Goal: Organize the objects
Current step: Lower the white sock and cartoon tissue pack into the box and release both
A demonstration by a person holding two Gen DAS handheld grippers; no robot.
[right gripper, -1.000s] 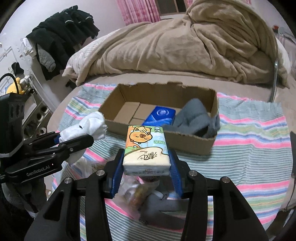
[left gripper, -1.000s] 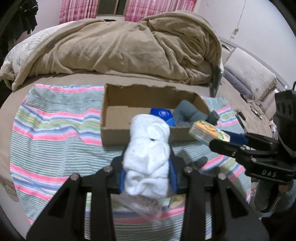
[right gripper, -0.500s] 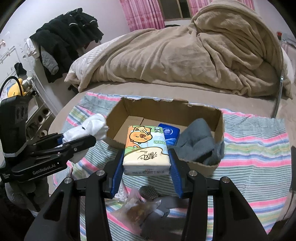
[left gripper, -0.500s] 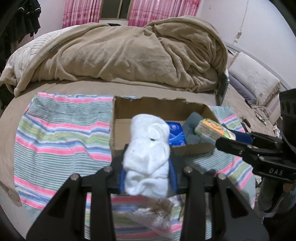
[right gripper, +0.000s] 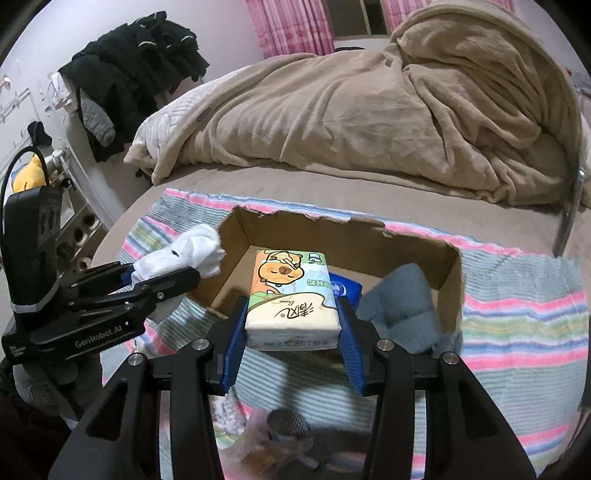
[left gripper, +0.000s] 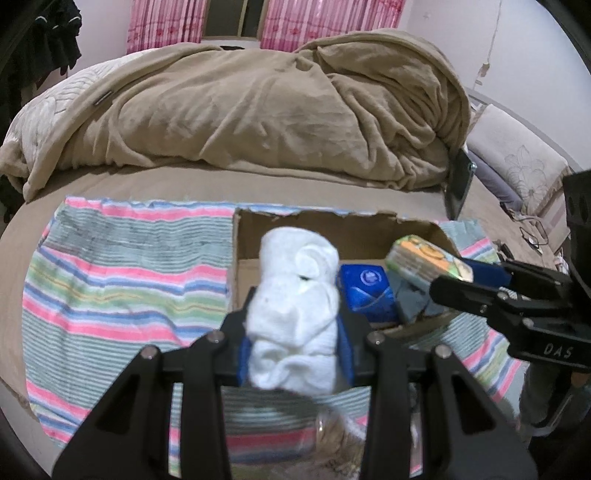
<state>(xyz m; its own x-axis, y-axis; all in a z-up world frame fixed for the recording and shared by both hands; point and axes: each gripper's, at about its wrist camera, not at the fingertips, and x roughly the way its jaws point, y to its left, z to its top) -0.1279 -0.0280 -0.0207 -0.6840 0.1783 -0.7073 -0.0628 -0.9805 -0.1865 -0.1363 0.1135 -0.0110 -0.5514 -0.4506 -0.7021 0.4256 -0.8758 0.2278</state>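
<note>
Below the jaws of the right gripper (right gripper: 292, 325), nearest to the camera, a clear plastic bag (right gripper: 266, 443) with some blurred contents lies on the striped cloth (right gripper: 517, 325). The right gripper itself is closed on a tissue pack (right gripper: 291, 299) with a cartoon animal on it; the blue pads (right gripper: 349, 343) press both long sides of the pack. The left gripper (left gripper: 293, 332) is closed on a rolled white sock (left gripper: 295, 310), which stands up between its jaws and reaches out past the tips.

Just ahead of both pairs of jaws is the open cardboard box (right gripper: 448, 284), with a torn back edge. The tissue pack hangs over the near wall of the box, and the sock is over the near wall too, toward the left end. Inside the box, to the right of the tissue pack, a blue packet (left gripper: 365, 291) lies on the floor, and a grey sock (right gripper: 402, 306) is beside it against the right wall.

Beyond the box, the striped cloth ends, and a crumpled beige blanket (left gripper: 258, 107) is piled on the bed. Farthest are pink curtains (left gripper: 162, 22).
</note>
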